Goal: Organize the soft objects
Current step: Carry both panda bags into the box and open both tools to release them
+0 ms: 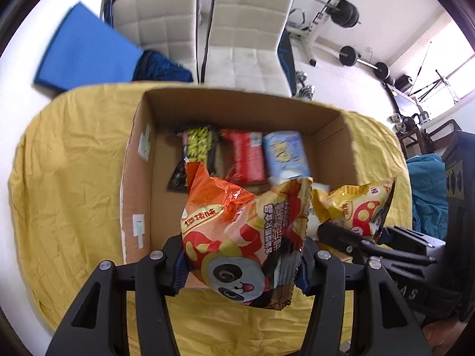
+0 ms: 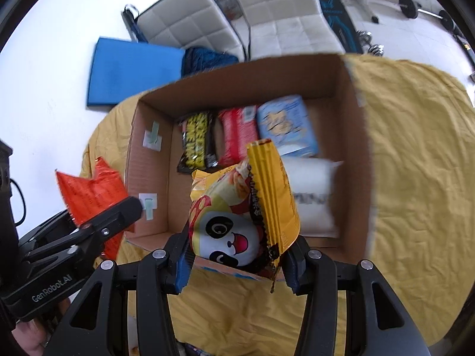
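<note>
Snack bags: orange panda bag point(image 1: 237, 237) clamped in the left gripper point(image 1: 242, 264); yellow panda bag point(image 2: 246, 216) clamped in the right gripper point(image 2: 237, 262). Both hang over the near edge of the cardboard box point(image 1: 237, 101).
Box contents: three packets in a row at the far wall, white pillow pack point(image 2: 314, 195) beside them.
Step in hand: carrying both bags in for placement.
Next move: judged, lower each into bare floor at the near-left, then let go.
View difference: right wrist alone shows the white pack whole; left wrist shows only a sliver.
</note>
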